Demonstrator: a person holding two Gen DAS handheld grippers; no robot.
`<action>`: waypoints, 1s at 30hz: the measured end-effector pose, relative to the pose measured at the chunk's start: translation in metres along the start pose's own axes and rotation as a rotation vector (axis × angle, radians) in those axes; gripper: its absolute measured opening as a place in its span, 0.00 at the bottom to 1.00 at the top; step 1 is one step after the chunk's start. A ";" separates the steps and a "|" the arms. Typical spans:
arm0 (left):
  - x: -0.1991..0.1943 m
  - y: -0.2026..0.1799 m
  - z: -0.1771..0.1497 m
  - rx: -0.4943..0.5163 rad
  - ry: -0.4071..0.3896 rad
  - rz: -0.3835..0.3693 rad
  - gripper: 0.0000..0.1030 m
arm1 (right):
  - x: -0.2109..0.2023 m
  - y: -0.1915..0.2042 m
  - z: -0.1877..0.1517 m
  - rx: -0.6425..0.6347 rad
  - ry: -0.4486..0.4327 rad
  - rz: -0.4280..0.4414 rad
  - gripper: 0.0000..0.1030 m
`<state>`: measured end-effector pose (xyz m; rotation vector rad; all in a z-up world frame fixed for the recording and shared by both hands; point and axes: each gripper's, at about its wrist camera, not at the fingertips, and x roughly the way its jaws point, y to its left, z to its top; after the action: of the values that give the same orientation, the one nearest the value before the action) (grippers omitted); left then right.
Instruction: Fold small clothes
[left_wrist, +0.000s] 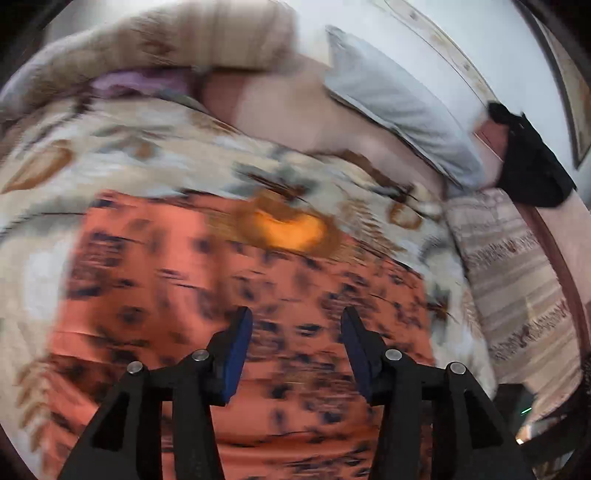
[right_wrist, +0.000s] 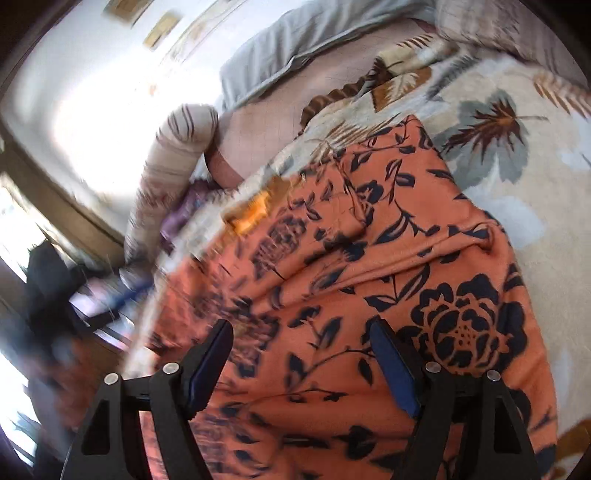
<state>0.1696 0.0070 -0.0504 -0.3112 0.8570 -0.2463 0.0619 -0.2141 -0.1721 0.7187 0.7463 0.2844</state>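
Black two-finger left gripper (left_wrist: 297, 325) with blue pads hangs released over the orange cotton garment with dark navy flower print (left_wrist: 236, 332), nothing between its jaws. Right gripper (right_wrist: 301, 343) likewise stands wide and empty above the same cloth. Garment lies spread on the cream leaf-patterned bedspread (right_wrist: 517, 122), one fold ridge visible. Judgement: folding partly begun; further folds remain.

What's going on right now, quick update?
Left gripper open, empty. Right gripper open, empty. Orange floral garment lying on the leaf-print bedspread, not gripped. Nothing in the way.
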 end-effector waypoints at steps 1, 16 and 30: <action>-0.008 0.026 0.002 -0.007 -0.032 0.064 0.60 | -0.005 0.001 0.007 0.022 -0.009 0.009 0.77; 0.015 0.168 -0.018 -0.159 0.027 0.257 0.67 | 0.080 0.018 0.094 0.077 0.206 -0.226 0.05; 0.054 0.135 -0.005 0.001 0.142 0.317 0.71 | 0.029 0.018 0.069 -0.054 0.044 -0.387 0.33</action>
<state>0.2116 0.1135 -0.1406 -0.1546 1.0323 0.0264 0.1314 -0.2206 -0.1394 0.5053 0.8981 -0.0322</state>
